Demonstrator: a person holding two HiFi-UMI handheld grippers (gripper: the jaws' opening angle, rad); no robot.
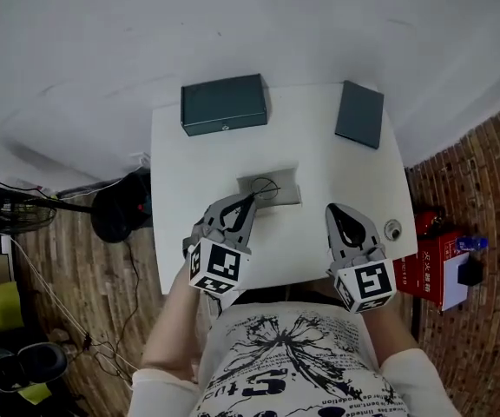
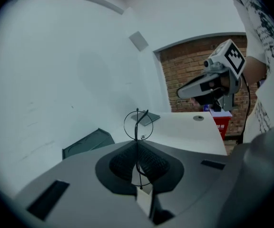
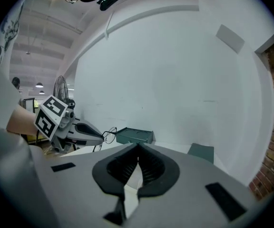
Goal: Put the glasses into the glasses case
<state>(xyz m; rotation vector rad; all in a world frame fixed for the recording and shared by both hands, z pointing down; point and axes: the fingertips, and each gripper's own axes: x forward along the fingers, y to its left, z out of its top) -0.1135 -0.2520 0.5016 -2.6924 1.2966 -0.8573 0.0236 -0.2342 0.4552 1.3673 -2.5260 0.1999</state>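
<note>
L gripper (image 1: 246, 205) is pinched shut on the wire frame of the glasses (image 1: 265, 187), lens poking fwd over the grey pad (image 1: 286, 196). Glasses case (image 1: 224, 104) sits ahead at the bench (image 1: 172, 172) far edge; lid looks closed, so I can't see inside. R gripper (image 1: 340, 217) is pressed together, empty.

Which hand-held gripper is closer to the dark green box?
Left. The left hand-held gripper, holding the glasses, sits in front of the dark green box; the right hand-held gripper is farther off to its right.
</note>
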